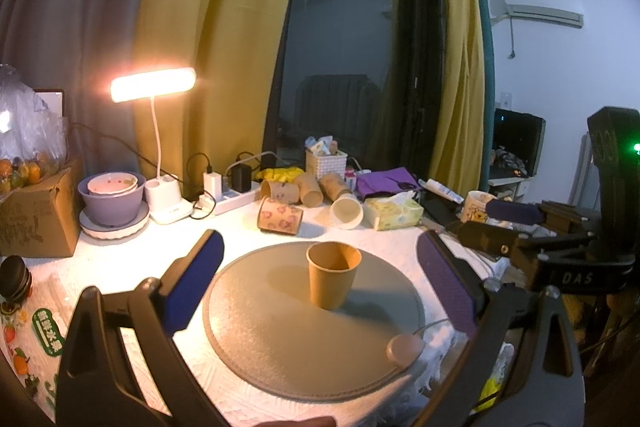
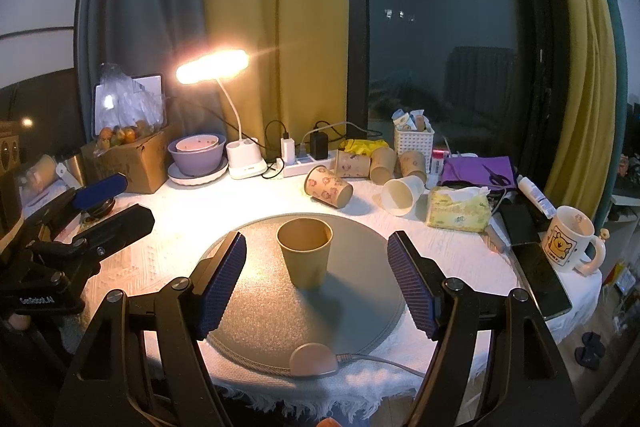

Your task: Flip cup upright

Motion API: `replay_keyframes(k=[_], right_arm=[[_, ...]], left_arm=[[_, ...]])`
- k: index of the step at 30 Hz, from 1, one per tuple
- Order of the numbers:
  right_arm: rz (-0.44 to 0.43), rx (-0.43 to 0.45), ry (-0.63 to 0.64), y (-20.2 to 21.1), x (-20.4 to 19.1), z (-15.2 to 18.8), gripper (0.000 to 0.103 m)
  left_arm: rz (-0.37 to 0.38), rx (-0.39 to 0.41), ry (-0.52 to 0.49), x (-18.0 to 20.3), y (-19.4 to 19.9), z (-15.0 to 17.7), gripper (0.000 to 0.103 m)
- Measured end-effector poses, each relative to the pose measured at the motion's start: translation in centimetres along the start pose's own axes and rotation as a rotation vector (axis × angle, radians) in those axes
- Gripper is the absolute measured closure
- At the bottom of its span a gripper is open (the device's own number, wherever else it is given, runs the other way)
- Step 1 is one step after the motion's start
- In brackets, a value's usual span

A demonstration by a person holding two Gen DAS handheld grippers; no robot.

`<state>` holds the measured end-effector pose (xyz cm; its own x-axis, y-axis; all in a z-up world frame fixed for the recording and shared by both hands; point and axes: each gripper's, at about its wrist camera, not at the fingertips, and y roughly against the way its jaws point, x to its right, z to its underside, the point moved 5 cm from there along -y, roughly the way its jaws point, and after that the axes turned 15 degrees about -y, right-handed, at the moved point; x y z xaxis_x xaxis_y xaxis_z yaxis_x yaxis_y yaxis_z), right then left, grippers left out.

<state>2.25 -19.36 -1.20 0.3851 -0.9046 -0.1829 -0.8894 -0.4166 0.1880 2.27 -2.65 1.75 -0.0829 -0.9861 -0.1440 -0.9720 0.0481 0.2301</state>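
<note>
A plain brown paper cup stands upright, mouth up, on a round grey mat on the white tablecloth; it also shows in the right wrist view on the same mat. My left gripper is open, its blue-padded fingers standing wide to either side of the cup, a little nearer than it. My right gripper is open and empty, its fingers apart on both sides of the cup, not touching it. The right gripper also shows at the right edge of the left wrist view.
Several paper cups lie on their sides at the back, with a tissue pack, a white basket, a power strip, a lit desk lamp, stacked bowls, a cardboard box and a mug.
</note>
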Motion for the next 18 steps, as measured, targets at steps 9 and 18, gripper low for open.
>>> replay_keyframes(k=[9, 18], right_arm=[[-0.003, -0.014, 0.003, -0.5, 0.0, 0.8, 0.027], [-0.009, -0.031, 0.008, -0.4, 0.1, 0.7, 0.027]], left_arm=[[-0.002, -0.005, 0.006, -0.1, -0.1, 0.4, 0.005], [0.000, -0.010, 0.023, -0.1, -0.1, 0.9, 0.005]])
